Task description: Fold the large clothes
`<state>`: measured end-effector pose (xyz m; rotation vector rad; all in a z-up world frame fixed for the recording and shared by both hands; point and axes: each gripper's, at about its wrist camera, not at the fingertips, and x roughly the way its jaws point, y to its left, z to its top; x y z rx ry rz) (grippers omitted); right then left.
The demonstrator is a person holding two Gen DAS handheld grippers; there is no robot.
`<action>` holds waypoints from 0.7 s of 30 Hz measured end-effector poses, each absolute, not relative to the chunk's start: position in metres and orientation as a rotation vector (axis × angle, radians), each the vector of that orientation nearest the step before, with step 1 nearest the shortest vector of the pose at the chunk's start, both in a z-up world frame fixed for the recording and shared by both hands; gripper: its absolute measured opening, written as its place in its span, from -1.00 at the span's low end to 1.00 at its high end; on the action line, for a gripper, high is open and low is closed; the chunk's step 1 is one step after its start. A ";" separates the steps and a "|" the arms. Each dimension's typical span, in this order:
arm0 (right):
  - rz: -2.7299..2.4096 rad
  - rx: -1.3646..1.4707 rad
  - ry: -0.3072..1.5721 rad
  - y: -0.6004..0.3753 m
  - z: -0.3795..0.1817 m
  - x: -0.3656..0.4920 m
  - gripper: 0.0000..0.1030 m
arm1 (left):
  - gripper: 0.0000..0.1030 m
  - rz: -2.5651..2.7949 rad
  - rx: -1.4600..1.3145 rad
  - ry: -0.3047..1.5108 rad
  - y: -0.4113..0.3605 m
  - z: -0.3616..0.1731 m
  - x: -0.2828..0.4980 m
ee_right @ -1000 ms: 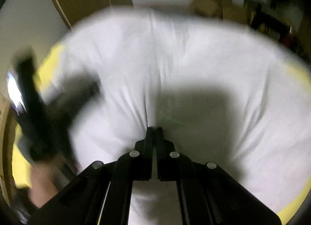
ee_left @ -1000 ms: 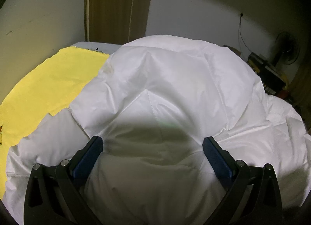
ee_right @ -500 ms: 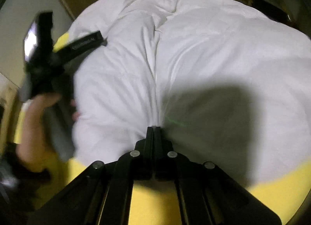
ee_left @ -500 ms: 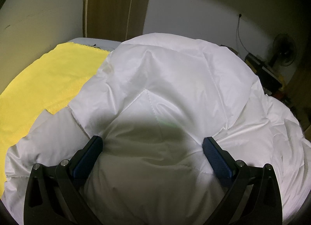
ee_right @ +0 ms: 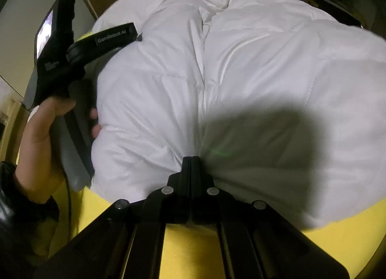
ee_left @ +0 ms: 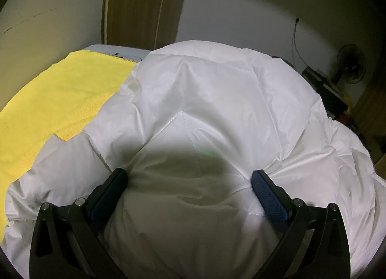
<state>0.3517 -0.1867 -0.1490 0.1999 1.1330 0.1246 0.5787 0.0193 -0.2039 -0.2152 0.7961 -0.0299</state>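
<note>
A puffy white quilted jacket (ee_left: 217, 100) fills most of the view, its stitched seams meeting near the middle. The left hand-held gripper (ee_left: 189, 182) stands with its jaws wide apart, the blue pads (ee_left: 270, 197) on either side of a shaded bulge of the jacket. Whether they press it cannot be told. Left of the jacket lies a yellow cloth (ee_left: 60, 100). Beyond the jacket stands a wooden door frame (ee_left: 142, 3), and to its right a dark fan (ee_left: 351, 66) against the wall.

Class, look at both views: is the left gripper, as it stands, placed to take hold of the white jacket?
Probably yes. The left gripper is open, its fingers straddling a puffed bulge of the jacket. Nothing lies between them and the fabric, though so thick a bulge may slip out as they close.
</note>
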 end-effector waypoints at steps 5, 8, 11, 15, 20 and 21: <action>0.166 0.149 1.117 -0.189 -0.167 0.359 -0.90 | 0.99 -0.029 -0.215 0.795 0.020 -0.205 0.578; 0.154 0.182 1.165 -0.195 -0.152 0.366 -0.87 | 0.99 -0.032 -0.221 0.794 0.021 -0.206 0.577; 0.121 0.226 0.992 -0.199 -0.097 0.400 -0.59 | 0.99 -0.029 -0.218 0.796 0.019 -0.205 0.576; -0.026 0.186 0.851 -0.208 -0.064 0.488 0.47 | 0.99 -0.029 -0.219 0.796 0.019 -0.205 0.576; -0.059 0.237 1.057 -0.214 -0.145 0.575 -1.00 | 0.99 -0.031 -0.223 0.796 0.018 -0.205 0.576; -0.058 0.230 1.106 -0.218 -0.168 0.578 -1.00 | 0.99 -0.035 -0.230 0.796 0.018 -0.205 0.577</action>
